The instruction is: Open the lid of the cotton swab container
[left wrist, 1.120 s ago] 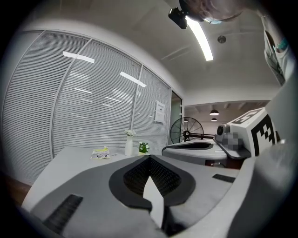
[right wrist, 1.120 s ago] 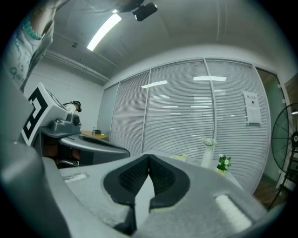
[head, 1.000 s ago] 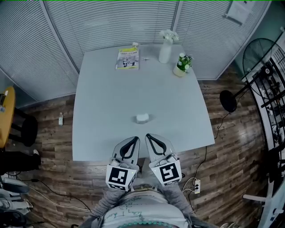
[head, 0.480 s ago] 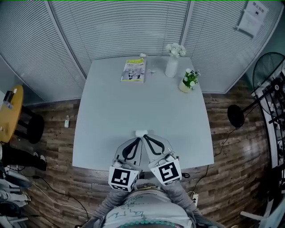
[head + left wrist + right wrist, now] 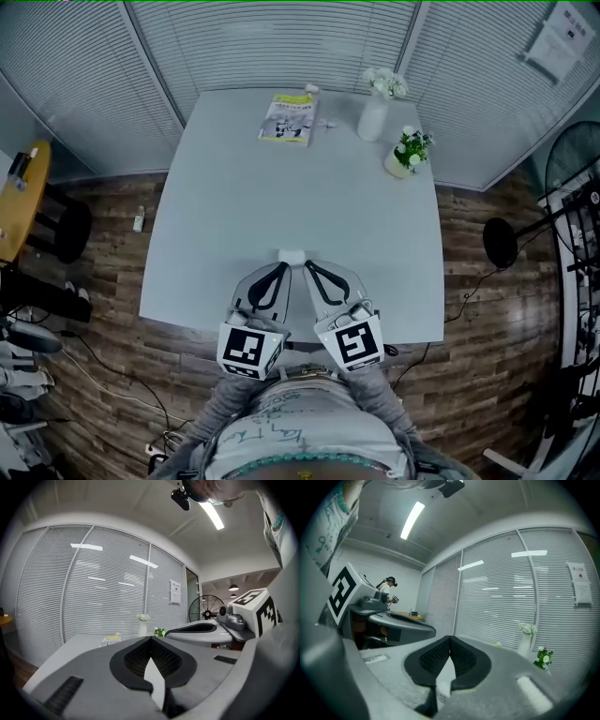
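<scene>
Down at lower centre, left gripper [image 5: 283,267] and right gripper [image 5: 307,267] keep jaws clenched, empty, tips angled together at the container [image 5: 292,255] mid-surface [image 5: 225,197], probably to brace it and pry the lid. Booklet [image 5: 290,119] and vase [image 5: 373,114] stand beyond.

The pale grey square worktop [image 5: 281,187] looks smooth and matt. The brown plank floor [image 5: 469,300] is wood-grained with a slight sheen. On the left gripper [image 5: 283,268], matt grey plastic fingers [image 5: 89,677] carry black, finely ribbed pads [image 5: 140,658].
</scene>
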`<state>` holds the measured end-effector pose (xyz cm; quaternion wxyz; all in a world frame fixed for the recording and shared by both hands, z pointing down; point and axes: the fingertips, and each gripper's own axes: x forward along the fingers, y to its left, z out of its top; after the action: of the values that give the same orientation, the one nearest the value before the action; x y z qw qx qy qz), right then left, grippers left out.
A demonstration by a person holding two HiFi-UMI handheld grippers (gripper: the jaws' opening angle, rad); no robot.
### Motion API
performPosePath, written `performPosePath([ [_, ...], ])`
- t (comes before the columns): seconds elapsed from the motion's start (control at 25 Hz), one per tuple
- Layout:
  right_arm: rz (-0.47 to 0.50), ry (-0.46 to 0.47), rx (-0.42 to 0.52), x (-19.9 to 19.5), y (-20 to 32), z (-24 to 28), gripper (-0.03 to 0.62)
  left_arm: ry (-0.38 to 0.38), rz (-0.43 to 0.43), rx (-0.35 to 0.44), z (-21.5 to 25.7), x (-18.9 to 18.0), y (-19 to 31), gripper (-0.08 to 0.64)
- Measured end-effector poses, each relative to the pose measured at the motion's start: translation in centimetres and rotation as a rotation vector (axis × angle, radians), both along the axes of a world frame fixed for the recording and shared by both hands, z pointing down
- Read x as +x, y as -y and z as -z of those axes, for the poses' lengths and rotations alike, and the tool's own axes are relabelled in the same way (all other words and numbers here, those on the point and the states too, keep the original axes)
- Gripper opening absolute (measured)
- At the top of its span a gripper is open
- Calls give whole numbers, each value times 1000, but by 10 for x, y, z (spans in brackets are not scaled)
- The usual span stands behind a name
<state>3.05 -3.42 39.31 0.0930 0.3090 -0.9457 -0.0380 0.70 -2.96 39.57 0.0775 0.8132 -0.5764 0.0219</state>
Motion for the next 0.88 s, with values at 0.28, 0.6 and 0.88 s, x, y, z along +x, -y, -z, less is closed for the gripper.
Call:
performPosePath([
  [0.28,-39,-54,-12,-1,27,-25,2,8,-11,-35,-16,-20,16,-3],
  [0.6,-142,-88,-50,-13,53,-40,2,51,-99,-87,-34,-45,43,-3],
  [0.88,-193,-142,-86,-17,65,-56,2,64,-166,-161,-61,-53,58,-2],
])
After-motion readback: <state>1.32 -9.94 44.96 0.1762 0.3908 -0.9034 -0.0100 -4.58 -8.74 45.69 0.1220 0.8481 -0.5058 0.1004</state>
